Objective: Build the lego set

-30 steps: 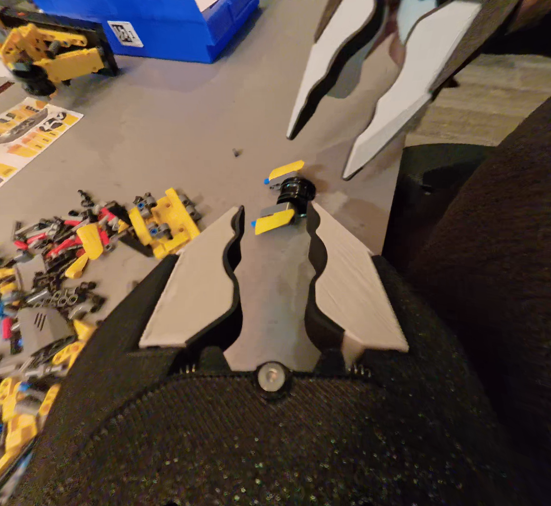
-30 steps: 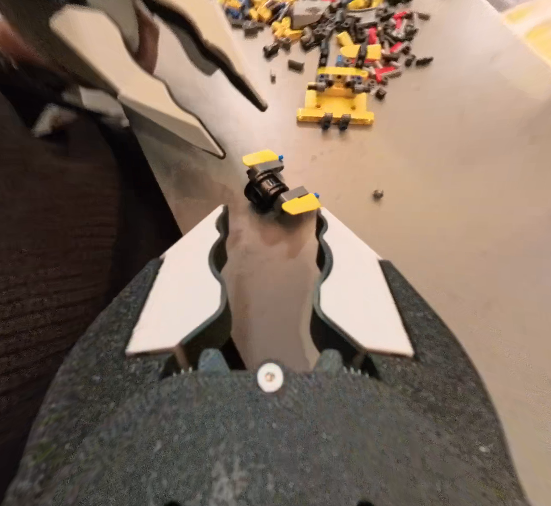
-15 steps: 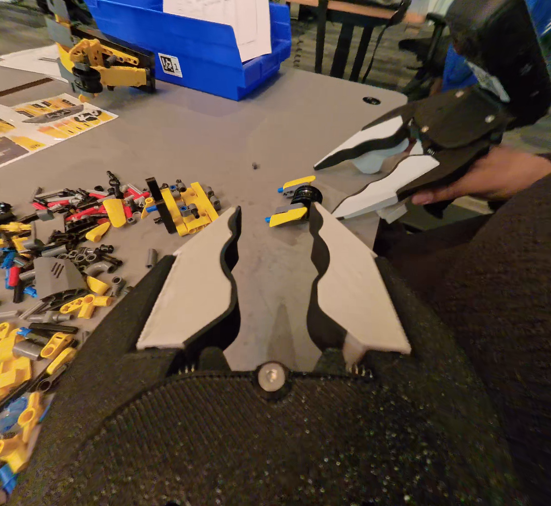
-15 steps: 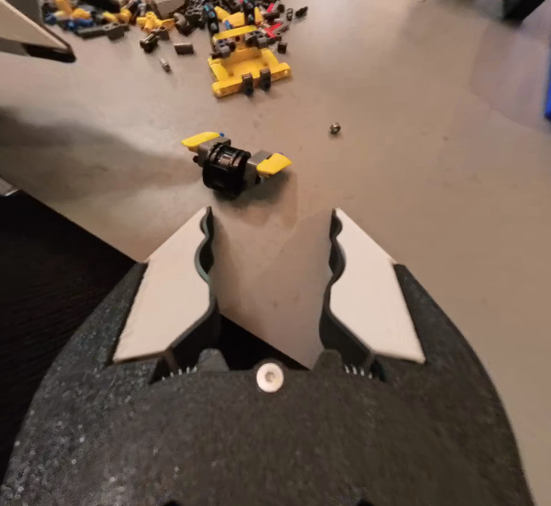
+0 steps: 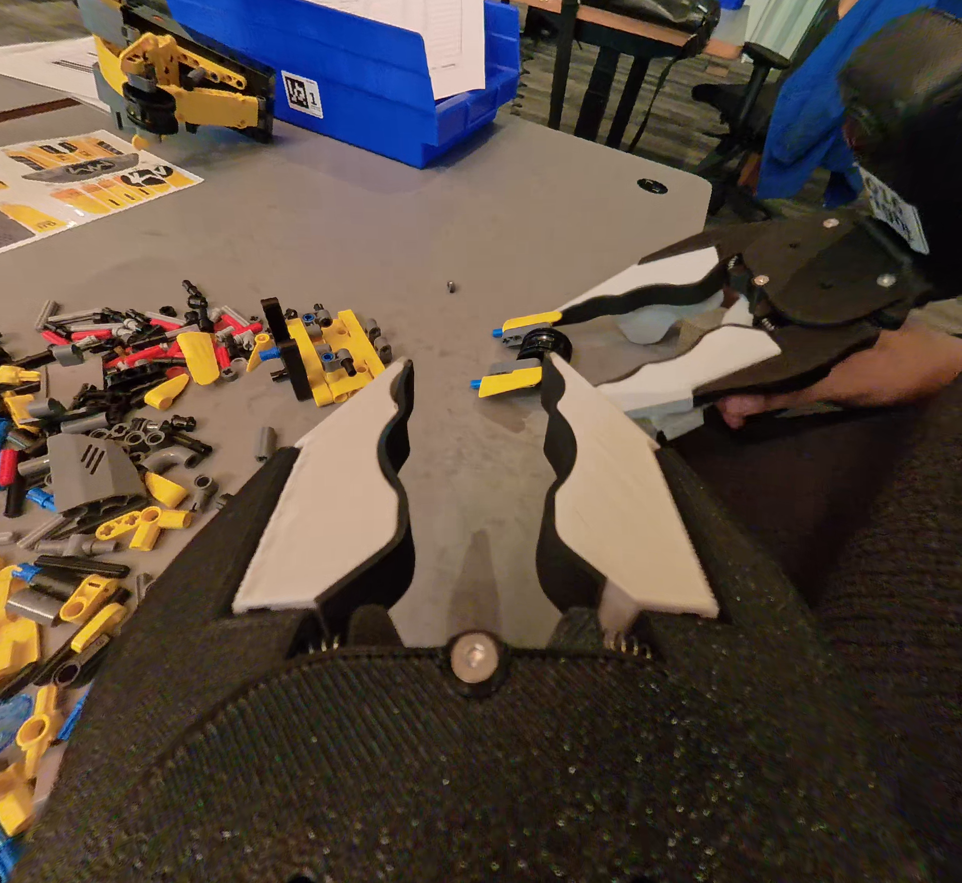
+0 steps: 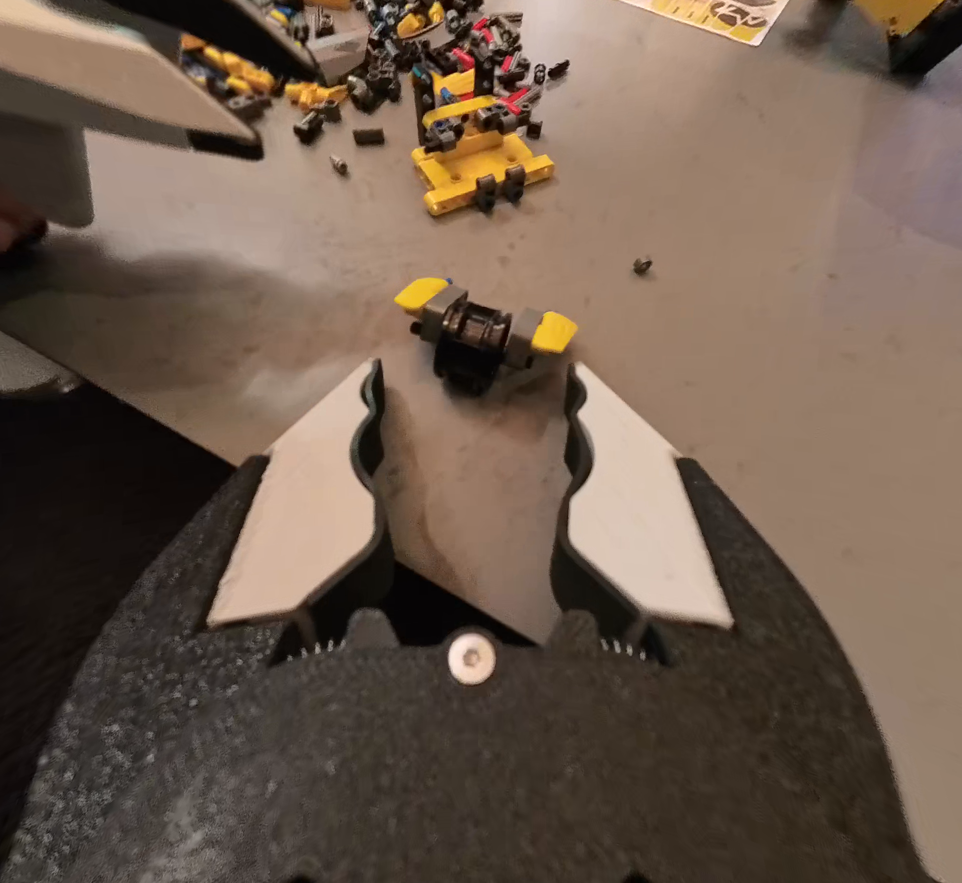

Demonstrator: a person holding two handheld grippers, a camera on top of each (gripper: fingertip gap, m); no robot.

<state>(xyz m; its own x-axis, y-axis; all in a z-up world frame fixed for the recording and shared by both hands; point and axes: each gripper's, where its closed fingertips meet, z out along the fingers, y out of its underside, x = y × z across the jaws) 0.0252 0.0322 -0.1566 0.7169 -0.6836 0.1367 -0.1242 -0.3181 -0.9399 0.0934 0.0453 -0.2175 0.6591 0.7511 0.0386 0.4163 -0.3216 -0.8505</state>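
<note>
A small assembly (image 5: 531, 350) with a black hub, grey blocks and two yellow tips lies on the grey table (image 5: 364, 233), near its right edge. My left gripper (image 5: 479, 363) is open and empty; its right fingertip is just beside the assembly's nearer yellow tip. My right gripper (image 5: 583, 353) comes in low from the right, open, with its upper fingertip by the farther yellow tip. In the right wrist view the assembly (image 6: 484, 327) sits just beyond my open right gripper (image 6: 473, 366), not held. The left gripper (image 6: 283, 111) shows at the upper left.
A yellow frame sub-assembly (image 5: 333, 358) and a pile of loose pieces (image 5: 104, 389) lie to the left. A blue bin (image 5: 338, 51), a yellow-black built model (image 5: 177, 82) and an instruction sheet (image 5: 78, 181) are at the back. A tiny loose piece (image 5: 452, 287) lies mid-table.
The right gripper has come down from above to table height and closed in on the assembly from the right. The left wrist view has tilted up. The assembly has stayed where it was.
</note>
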